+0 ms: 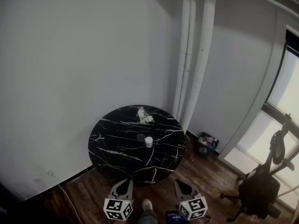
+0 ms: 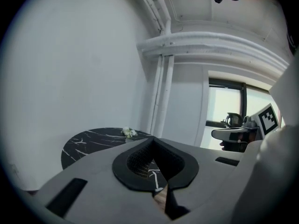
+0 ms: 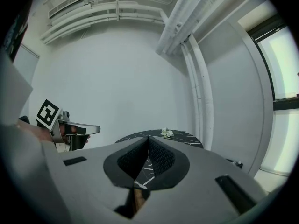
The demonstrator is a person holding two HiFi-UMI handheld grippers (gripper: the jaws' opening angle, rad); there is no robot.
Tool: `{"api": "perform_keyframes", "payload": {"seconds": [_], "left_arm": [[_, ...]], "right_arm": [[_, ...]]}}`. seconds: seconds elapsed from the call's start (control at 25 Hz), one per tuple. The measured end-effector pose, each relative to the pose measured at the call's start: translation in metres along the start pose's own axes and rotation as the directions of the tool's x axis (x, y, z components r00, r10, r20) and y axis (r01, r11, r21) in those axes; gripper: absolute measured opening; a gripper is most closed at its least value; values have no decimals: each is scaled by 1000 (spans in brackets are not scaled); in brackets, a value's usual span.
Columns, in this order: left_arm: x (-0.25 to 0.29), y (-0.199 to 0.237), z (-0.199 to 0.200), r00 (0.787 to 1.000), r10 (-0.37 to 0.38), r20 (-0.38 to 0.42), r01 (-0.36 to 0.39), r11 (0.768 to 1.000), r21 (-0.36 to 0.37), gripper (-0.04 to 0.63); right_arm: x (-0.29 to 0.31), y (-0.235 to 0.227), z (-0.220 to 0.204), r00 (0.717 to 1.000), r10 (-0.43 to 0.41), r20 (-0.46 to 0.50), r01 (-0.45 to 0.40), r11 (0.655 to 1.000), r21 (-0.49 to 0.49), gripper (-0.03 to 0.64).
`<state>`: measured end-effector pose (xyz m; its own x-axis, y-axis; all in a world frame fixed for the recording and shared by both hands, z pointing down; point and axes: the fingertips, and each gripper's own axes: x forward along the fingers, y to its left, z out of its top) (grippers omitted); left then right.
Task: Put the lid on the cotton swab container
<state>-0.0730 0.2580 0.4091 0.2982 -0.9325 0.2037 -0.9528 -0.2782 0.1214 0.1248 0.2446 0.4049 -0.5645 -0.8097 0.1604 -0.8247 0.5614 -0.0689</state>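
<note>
In the head view, you are holding the left hand-held gripper [image 1: 122, 186] and the right hand-held gripper [image 1: 183, 185] low over the wooden floor [image 1: 205, 171], both short of the round black table [image 1: 112, 148]. The white cotton swab container [image 1: 148, 142] is standing near the table's middle. What looks like its lid [image 1: 140, 137] is lying just beside it, with white flowers [image 1: 144, 116] behind. In the left gripper view, the 2 jaws are meeting, nothing between them. In the right gripper view, the jaws are likewise pressing together, empty, pointing toward the table.
</note>
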Motion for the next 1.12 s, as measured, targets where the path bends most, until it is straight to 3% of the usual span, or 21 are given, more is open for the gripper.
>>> {"api": "perform_keyframes", "payload": {"seconds": [0.52,0.8,1.12], "left_arm": [[164,87,53,998,-59,-15,59,998,6,14],[210,119,62,996,-89,-20,89,996,8,14],[231,128,67,993,-118,-21,118,993,12,14]], "right_arm": [[163,-59,30,998,-36,-50,37,999,16,17],[216,-74,35,996,-66,-55,67,998,10,17],[232,-76,39,996,-69,-55,70,998,8,17]]}}
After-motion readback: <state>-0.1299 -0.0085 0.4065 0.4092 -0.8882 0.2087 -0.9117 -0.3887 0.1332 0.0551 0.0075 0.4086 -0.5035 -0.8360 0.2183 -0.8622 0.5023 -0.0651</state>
